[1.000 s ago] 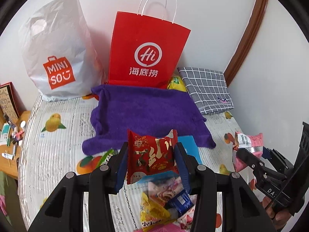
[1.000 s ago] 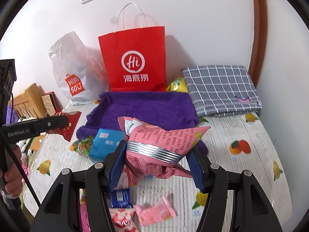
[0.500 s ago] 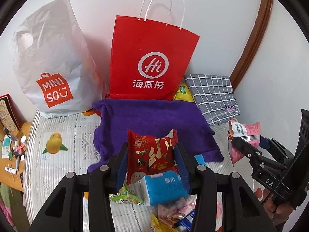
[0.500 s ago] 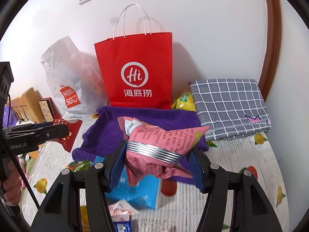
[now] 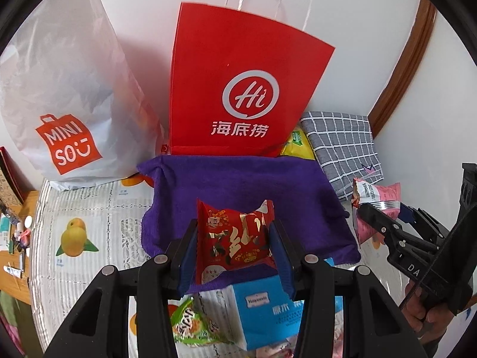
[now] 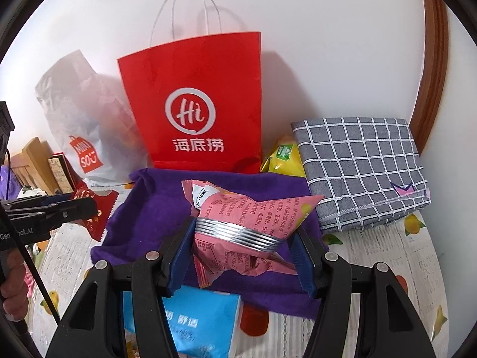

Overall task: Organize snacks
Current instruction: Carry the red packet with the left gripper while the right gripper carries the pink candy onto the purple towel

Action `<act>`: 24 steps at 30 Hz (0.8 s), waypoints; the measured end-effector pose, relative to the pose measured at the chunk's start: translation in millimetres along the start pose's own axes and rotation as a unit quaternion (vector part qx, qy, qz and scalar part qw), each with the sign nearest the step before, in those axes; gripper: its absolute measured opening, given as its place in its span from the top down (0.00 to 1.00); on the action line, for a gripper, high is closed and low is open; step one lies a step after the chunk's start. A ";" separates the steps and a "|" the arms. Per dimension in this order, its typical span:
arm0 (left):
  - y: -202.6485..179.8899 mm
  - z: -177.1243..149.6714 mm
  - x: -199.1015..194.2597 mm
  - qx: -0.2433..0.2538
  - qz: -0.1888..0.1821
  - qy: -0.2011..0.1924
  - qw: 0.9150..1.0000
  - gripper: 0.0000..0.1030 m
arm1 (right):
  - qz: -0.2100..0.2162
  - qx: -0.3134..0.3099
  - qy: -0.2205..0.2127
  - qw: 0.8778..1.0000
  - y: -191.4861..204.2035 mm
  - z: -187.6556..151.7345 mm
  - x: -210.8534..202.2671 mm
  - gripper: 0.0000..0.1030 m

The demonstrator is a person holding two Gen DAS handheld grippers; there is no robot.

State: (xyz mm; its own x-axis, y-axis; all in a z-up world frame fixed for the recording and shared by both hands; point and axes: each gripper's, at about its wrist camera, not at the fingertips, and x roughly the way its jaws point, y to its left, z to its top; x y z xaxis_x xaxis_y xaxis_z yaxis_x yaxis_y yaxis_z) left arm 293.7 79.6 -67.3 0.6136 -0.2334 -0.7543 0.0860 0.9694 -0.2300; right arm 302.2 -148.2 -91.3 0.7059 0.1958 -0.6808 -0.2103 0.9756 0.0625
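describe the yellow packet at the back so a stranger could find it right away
Start at the tall red paper bag standing against the wall. At its base, wedged between that bag and the folded grey checked cloth, just behind the purple towel, sits the yellow packet. It is the only yellow wrapper there, with a small green label.

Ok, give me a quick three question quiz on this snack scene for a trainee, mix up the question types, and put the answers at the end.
1. True or false: the left gripper is shut on a red snack packet.
2. Multiple choice: the pink snack packet in the right gripper hangs over which thing? A) grey checked cloth B) purple towel C) white Miniso bag
3. Fill in: the bag standing upright behind the purple towel is the ___ paper bag with white handles.

Key: 1 true; 2 B; 3 red
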 end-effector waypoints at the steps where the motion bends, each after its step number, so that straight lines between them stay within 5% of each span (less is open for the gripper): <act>1: 1.2 0.6 2.9 0.000 0.000 0.002 1.000 0.57 | -0.001 0.001 0.002 1.000 -2.5 0.8 4.6 0.42; 24: 10.1 12.5 81.0 0.002 0.000 0.051 0.999 0.57 | -0.004 0.015 0.050 0.999 -34.0 -2.3 91.1 0.42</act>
State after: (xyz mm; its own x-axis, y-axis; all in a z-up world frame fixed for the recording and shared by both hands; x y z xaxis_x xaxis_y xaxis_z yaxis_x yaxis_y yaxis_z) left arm 354.1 71.5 -123.1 0.5303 -0.2407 -0.8130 0.0898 0.9694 -0.2284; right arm 372.1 -163.8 -157.1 0.6358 0.1779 -0.7510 -0.1835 0.9800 0.0768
